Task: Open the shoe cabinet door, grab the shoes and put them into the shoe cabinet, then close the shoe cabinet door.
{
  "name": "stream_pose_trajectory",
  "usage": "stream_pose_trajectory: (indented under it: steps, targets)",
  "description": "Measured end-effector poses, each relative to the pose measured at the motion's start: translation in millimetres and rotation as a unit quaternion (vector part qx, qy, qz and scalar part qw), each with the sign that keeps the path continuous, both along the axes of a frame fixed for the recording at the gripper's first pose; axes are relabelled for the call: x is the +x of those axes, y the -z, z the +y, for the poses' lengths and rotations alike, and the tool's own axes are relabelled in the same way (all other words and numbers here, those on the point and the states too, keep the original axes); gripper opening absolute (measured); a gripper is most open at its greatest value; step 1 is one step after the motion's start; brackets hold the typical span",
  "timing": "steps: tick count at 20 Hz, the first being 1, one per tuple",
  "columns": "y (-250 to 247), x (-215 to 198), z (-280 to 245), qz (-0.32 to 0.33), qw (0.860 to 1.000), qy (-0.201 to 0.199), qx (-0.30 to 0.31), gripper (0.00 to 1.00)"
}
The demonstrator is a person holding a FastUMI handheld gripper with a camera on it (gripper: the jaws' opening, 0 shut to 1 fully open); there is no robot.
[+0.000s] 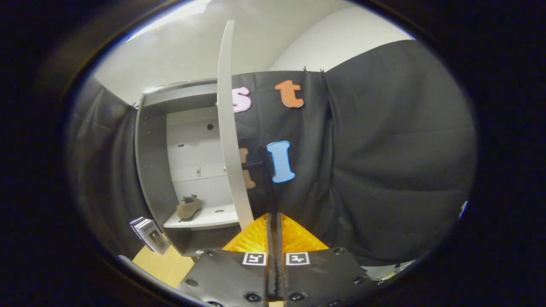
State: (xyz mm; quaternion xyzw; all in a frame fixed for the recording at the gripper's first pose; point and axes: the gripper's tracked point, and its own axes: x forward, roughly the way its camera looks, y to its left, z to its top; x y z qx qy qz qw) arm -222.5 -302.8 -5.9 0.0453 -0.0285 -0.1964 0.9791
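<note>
The grey shoe cabinet (149,170) stands open against the black cloth wall. Its white door (230,140) is swung out toward me and I see it edge on, just left of my fingers. A dark handle (256,164) sticks out of the door's right face, above and beyond the fingertips. A brown shoe (189,207) lies on the cabinet's lower white shelf (209,221), left of the door. My gripper (274,218) is shut, its fingers pressed together with nothing visible between them, just right of the door's lower edge.
A stack of booklets (149,233) leans beside the cabinet's lower left corner. A yellow-tan surface (164,264) lies below the cabinet. Black cloth (384,162) hangs to the right, beyond the fingers.
</note>
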Motion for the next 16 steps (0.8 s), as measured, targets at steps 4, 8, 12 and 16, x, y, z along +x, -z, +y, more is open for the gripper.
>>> stream_pose_trajectory:
  steps: [4, 8, 12, 16]
  targets:
    - [-1, -6, 5, 0.006, 1.0, -0.008, -0.017, 0.02]
    - [-3, -14, 29, 0.002, 0.999, -0.025, -0.028, 0.02]
    - [0, -14, 63, 0.0, 0.998, -0.051, -0.039, 0.02]
    - [30, -1, 123, 0.019, 0.991, -0.114, -0.061, 0.02]
